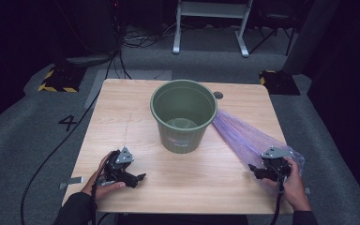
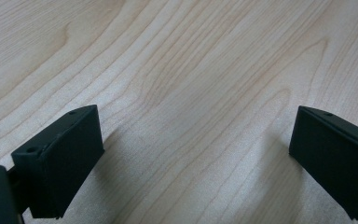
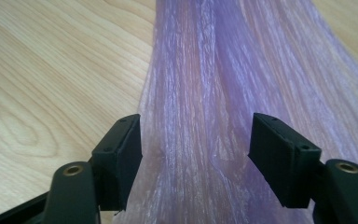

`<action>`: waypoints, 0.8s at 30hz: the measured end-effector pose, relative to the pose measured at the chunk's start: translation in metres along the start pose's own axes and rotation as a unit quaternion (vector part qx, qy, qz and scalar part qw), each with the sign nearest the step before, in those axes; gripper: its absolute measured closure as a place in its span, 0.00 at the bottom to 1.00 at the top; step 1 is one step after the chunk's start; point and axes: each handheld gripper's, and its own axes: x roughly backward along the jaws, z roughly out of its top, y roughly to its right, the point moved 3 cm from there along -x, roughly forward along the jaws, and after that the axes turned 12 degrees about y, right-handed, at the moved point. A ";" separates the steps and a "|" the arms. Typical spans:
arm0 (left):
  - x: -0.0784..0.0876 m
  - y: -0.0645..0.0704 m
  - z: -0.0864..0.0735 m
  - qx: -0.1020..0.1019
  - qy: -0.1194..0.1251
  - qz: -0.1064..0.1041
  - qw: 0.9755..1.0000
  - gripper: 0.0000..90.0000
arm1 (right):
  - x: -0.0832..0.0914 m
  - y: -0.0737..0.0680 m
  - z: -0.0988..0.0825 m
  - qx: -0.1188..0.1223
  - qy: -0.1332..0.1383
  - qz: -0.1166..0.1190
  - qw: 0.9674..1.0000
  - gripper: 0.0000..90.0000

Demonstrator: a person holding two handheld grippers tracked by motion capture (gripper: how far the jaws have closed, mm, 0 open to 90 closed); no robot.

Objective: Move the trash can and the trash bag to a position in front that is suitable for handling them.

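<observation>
With the right gripper (image 3: 193,154) held open over the bag (image 3: 223,93), only one film layer may be pinched; the left gripper (image 2: 193,158) is open too.

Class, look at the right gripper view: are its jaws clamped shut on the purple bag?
No: the right gripper has its jaws apart, with the purple bag lying flat on the table between them, unpinched.
</observation>
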 end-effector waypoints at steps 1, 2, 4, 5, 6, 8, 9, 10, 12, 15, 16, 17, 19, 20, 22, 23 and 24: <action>0.000 0.000 0.000 0.000 0.000 0.000 1.000 0.03 | 0.002 -0.001 0.002 0.002 0.001 -0.001 1.000 0.37; 0.000 0.000 0.000 0.000 0.000 0.000 1.000 0.03 | 0.004 -0.002 0.004 0.003 0.005 -0.005 1.000 0.35; 0.000 0.000 0.000 0.000 0.000 0.000 1.000 0.03 | 0.008 -0.004 0.008 0.006 0.009 -0.013 1.000 0.35; 0.000 0.000 0.000 0.000 0.000 0.000 1.000 0.03 | 0.012 -0.006 0.014 0.013 0.011 -0.029 0.999 0.33; 0.000 0.000 0.000 0.000 0.000 0.000 1.000 0.03 | 0.014 -0.007 0.017 0.014 0.019 -0.030 0.999 0.33; 0.000 0.000 0.000 0.000 0.000 0.000 1.000 0.03 | 0.016 -0.008 0.020 0.011 0.027 -0.030 0.999 0.33; 0.000 0.000 0.000 0.000 0.000 -0.001 1.000 0.03 | 0.018 -0.009 0.023 0.010 0.034 -0.033 0.999 0.33; 0.000 0.000 0.000 -0.001 0.000 -0.001 1.000 0.03 | 0.019 -0.010 0.027 0.010 0.039 -0.035 0.999 0.32; 0.000 0.000 0.000 -0.001 0.000 -0.001 1.000 0.03 | 0.018 -0.013 0.035 0.008 0.050 -0.036 0.998 0.32; -0.001 0.000 0.000 0.000 0.000 -0.001 1.000 0.02 | 0.010 -0.024 0.052 0.003 0.062 -0.021 0.998 0.32; 0.000 0.000 0.000 -0.001 -0.001 -0.001 1.000 0.02 | 0.010 -0.024 0.052 0.003 0.062 -0.021 0.998 0.32; -0.001 0.000 0.000 0.000 0.000 -0.001 1.000 0.03 | 0.006 -0.028 0.056 0.002 0.065 -0.012 0.998 0.32; -0.001 0.000 0.000 -0.001 0.000 -0.001 1.000 0.02 | -0.003 -0.032 0.061 -0.011 0.073 0.012 0.997 0.36; -0.001 0.000 0.000 -0.001 0.000 -0.001 1.000 0.02 | -0.007 -0.034 0.063 -0.023 0.077 0.027 0.996 0.35; -0.001 0.000 0.000 0.000 0.000 -0.001 1.000 0.02 | -0.018 -0.036 0.068 -0.036 0.081 0.038 0.995 0.35; -0.001 0.000 0.000 0.001 0.000 -0.001 1.000 0.02 | -0.023 -0.037 0.070 -0.037 0.079 0.030 0.996 0.35; -0.001 0.000 0.000 0.001 0.000 -0.001 1.000 0.02 | -0.036 -0.038 0.074 -0.047 0.073 0.015 0.996 0.36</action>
